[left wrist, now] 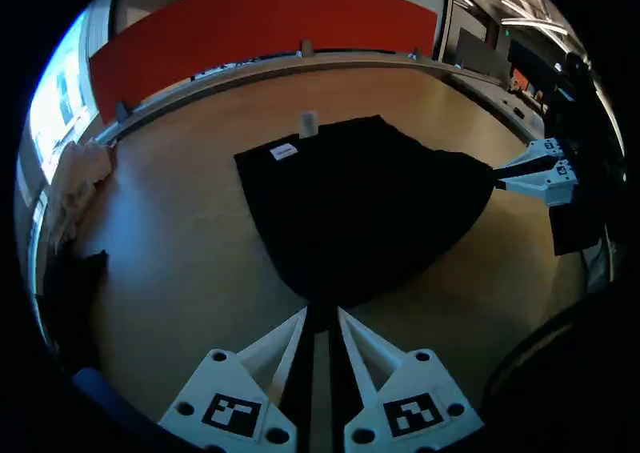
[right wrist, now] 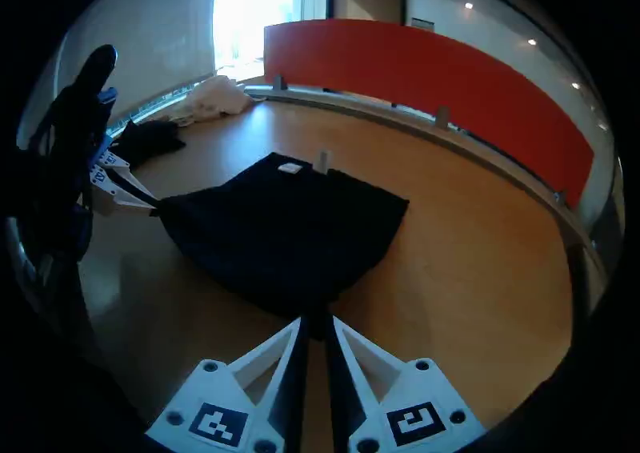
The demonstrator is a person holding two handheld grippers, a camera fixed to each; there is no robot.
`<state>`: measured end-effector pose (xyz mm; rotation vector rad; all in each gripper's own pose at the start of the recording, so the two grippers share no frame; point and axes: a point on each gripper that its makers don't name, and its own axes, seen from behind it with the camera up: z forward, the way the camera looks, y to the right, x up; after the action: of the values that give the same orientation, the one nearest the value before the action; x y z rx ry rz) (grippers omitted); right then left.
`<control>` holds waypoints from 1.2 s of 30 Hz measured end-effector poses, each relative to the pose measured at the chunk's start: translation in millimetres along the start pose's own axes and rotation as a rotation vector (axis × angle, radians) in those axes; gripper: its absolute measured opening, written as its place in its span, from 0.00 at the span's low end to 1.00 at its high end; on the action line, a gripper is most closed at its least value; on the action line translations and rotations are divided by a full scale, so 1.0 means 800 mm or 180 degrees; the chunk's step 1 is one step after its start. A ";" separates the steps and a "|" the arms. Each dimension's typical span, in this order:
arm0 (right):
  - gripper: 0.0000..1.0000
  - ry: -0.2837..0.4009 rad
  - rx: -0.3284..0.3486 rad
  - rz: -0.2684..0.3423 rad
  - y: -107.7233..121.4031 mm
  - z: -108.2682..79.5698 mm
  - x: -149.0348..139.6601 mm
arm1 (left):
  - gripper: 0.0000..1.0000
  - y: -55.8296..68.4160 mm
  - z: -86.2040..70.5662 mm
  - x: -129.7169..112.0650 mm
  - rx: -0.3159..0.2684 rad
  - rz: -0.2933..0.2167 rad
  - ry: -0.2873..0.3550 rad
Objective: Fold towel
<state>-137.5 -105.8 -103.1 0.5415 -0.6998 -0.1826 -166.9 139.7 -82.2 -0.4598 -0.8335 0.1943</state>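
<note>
Black towel (left wrist: 360, 205) sits mid-worktop, far part flat on the wood, near part drawn up toward me into two peaks where I hold it. Cloth is matte, soft and limp. It sags in a smooth curve between the two held points. No pattern, just a small white label (left wrist: 284, 150) near the far left corner.

My left gripper (left wrist: 324, 313) has its fingers pressed together on one near corner, dark fabric squeezed in the slit between them. My right gripper (right wrist: 318, 322) does the same on the other near corner. In the left gripper view I see it off to the right, the towel tapering to a point in its tips. Fingers are white hard plastic, wedge-shaped, with square black-and-white markers on the bases.

Why held so, as I judge it: two corners of one edge, taken well apart, keep that edge taut so it can be carried over onto the far edge for a clean half fold. The fold itself is not yet made.

Worktop (left wrist: 184, 237) is smooth light wood with a curved far rim. A small pale upright object (left wrist: 308, 123) stands just beside the towel's far edge; can't tell what it is. Beyond it, a red panel (left wrist: 264, 29). A pale crumpled cloth heap (right wrist: 212, 97) and a dark bundle (right wrist: 148, 141) lie well apart from the towel, on the window side.
</note>
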 end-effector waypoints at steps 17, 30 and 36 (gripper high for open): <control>0.13 0.0038 0.0015 -0.0077 -0.015 -0.087 0.038 | 0.11 0.023 -0.081 0.021 -0.0008 -0.0060 0.0099; 0.13 -0.0008 0.0054 0.0041 -0.029 -0.115 0.037 | 0.11 0.034 -0.110 0.017 -0.0073 -0.0153 0.0074; 0.13 -0.0033 0.0058 0.0013 -0.028 -0.114 0.035 | 0.11 0.035 -0.109 0.017 -0.0077 -0.0170 0.0063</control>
<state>-55.7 -96.9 -157.3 0.5567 -0.7131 -0.1755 -92.6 141.5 -136.7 -0.4611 -0.8286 0.1304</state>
